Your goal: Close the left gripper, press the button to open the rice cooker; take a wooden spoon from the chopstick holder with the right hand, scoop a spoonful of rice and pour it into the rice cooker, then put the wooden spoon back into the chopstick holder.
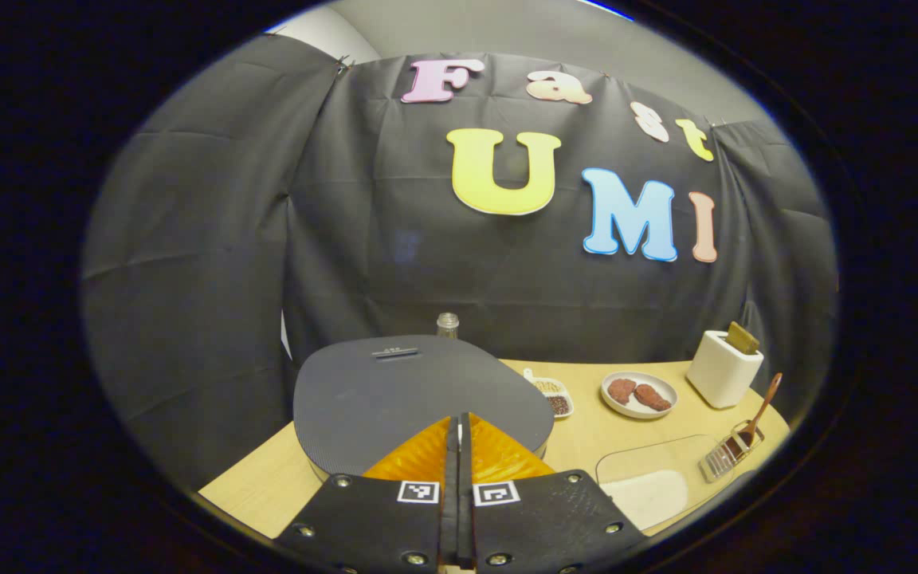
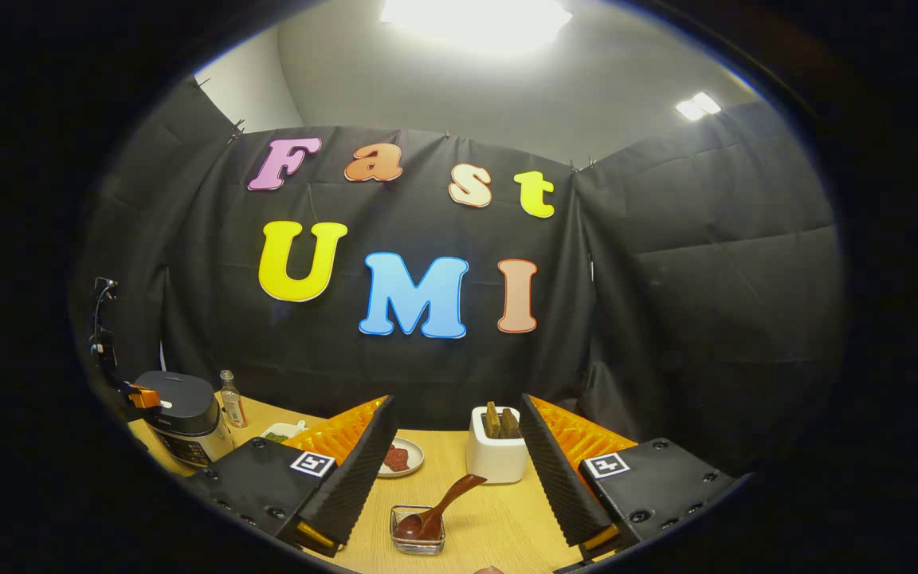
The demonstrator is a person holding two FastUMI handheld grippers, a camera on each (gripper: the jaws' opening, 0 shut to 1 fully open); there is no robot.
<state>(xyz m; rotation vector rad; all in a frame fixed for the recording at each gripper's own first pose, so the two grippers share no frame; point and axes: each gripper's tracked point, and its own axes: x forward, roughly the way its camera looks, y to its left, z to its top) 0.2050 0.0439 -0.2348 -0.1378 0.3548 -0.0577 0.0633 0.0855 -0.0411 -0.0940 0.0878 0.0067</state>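
Left claw [image 1: 459, 434] pressed together low centre over the rice cooker [image 1: 419, 399], button press next, while right claw [image 2: 455, 466] hangs spread above the wooden spoon [image 2: 439, 506].

Black cloth walls [image 2: 690, 303] (creased, pinned along the top) enclose a pale wooden table [image 2: 499, 526]; ceiling lights [image 2: 475, 20] glare above a grey wall [image 2: 427, 88].

I see a matt, finely textured dark cooker lid [image 1: 419, 391]. Table [image 1: 268, 482] is pale smooth wood-grain. Spoon [image 2: 447, 498] is glossy brown wood, in a wire metal holder [image 2: 417, 530]. At 3 o'clock the toaster [image 1: 723, 368] is smooth matt white. Plate [image 1: 639, 395] is glossy white.
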